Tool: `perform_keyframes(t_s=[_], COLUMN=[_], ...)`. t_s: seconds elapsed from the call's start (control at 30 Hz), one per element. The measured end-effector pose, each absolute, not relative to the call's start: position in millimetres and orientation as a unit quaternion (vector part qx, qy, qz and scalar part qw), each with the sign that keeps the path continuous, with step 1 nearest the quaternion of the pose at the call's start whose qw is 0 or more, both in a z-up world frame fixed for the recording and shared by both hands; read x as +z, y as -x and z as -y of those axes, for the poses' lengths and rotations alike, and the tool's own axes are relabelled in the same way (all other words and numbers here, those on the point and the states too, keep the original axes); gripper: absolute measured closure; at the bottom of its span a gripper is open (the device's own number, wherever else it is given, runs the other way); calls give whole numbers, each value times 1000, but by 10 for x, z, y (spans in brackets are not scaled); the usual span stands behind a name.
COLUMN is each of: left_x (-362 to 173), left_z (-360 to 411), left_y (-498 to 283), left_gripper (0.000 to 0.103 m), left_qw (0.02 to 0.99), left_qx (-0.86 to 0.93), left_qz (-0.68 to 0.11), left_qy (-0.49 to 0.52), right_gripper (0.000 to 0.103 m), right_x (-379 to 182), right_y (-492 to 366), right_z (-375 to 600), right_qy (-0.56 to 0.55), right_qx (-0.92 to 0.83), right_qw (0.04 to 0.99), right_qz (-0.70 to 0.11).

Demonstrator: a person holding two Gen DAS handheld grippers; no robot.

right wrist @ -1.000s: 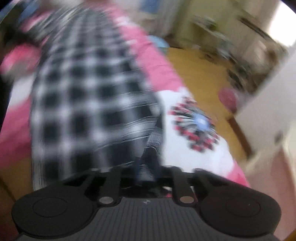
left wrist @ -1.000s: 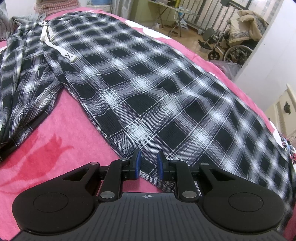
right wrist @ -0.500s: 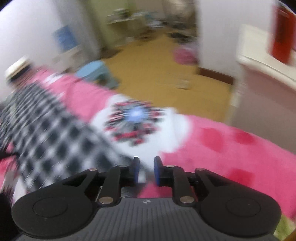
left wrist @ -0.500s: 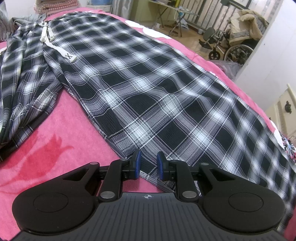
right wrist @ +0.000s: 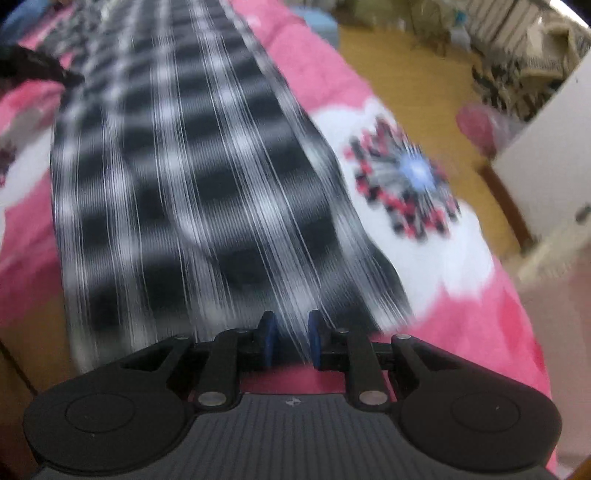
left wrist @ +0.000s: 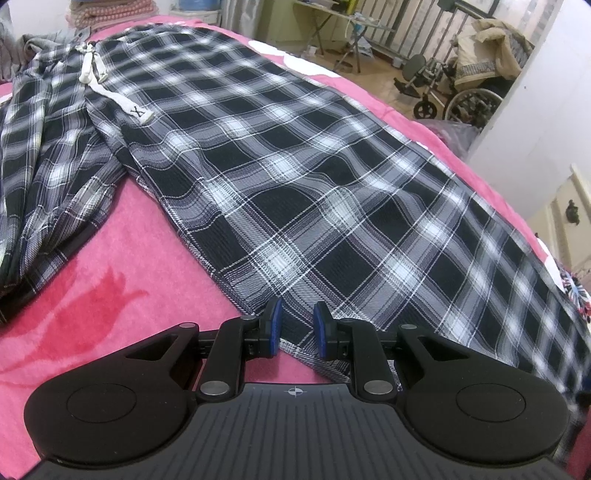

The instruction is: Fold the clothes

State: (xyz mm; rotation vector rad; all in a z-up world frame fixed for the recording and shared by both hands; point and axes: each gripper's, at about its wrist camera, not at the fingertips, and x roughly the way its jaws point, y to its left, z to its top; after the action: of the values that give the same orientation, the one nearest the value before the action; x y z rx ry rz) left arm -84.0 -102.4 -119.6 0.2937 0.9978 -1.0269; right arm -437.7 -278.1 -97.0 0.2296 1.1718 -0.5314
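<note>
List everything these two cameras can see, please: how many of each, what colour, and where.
plaid trousers: one, black, grey and white, spread flat along the bed
drawstring: one, white, lying at the trousers' waist
blanket: one, pink with white patches and a flower print, covering the bed under the trousers
wheelchair: one, dark frame, on the floor beyond the bed
folded textiles: one stack, pinkish, at the far end of the bed
left hand-held gripper: one, black with blue pads, open, over the trouser leg's edge
right hand-held gripper: one, black with blue pads, open, at the trouser cuff; view blurred
</note>
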Motion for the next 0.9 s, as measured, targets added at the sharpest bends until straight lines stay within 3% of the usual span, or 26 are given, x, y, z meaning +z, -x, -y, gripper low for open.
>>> perform_keyframes(t_s=[0.13,0.27,0.4,0.5,0.73,0.9], left_x=[-1193,-1178,-1178,-1186,-1171,-1107], left_z=[1026,1012,968,943,889,848], left_y=[849,833,788,762,785,789], left_gripper=[84,84,84,84,83,80], left_qw=[747,745,741,738,736,737], left_qx=[-467,-466,-469,-473,-475,-467], left_qz=[-455,-459,-466,-470,-471,-477], left_qy=[-133,-129,-119,-110,-106,-107], right_gripper=[82,82,83,83,82,82], right_x=[-912,-815,-1068,-1251,-1021,-859], right_y=[4354,3907,3591,3735,4218,3528], right_z=[2716,2557,2460,2481,2356,2305], right_qy=[-90,-58,-37,-53,-106,-124], right_qx=[-251,-202,-154,-166,-204,-129], right_qw=[769,820,837,813,784,848], right_qz=[-581,-532,-524,-556,-577,-498])
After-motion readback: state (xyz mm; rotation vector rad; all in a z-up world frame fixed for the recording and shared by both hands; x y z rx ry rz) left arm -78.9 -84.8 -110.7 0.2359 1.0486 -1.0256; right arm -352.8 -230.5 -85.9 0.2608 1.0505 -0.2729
